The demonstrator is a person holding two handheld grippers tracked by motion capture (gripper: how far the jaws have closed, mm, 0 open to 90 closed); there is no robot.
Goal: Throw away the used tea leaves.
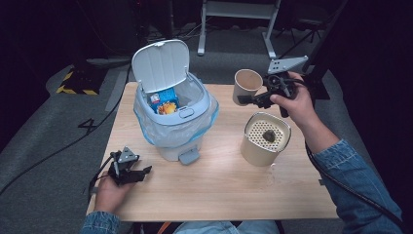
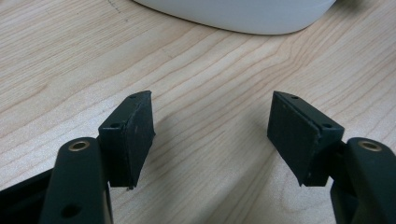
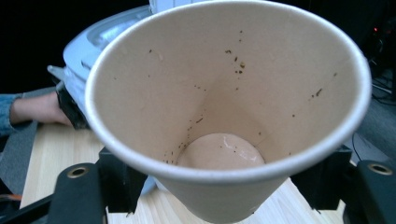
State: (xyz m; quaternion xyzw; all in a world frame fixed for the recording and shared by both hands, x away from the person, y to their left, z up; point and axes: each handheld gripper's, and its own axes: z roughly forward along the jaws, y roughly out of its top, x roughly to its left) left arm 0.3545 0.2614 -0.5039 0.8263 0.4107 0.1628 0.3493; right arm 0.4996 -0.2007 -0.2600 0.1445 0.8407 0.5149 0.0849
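Open tabletop (image 1: 214,190) ran along the near edge, bare from left gripper (image 1: 130,171) across to the right corner; room to pass there; bin (image 1: 175,122) stood left of centre, raised lid (image 1: 160,66) blocking the far side above it; perforated canister (image 1: 264,139) stood right of centre; a bare lane lay between bin and canister; paper cup (image 1: 247,86) in right gripper (image 1: 258,99) hung over the far edge, above the canister's far side.

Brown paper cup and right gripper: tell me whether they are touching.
Touching. In the right gripper view the black jaws of the right gripper press both sides of the brown paper cup; the high view shows the cup held off the wooden table.
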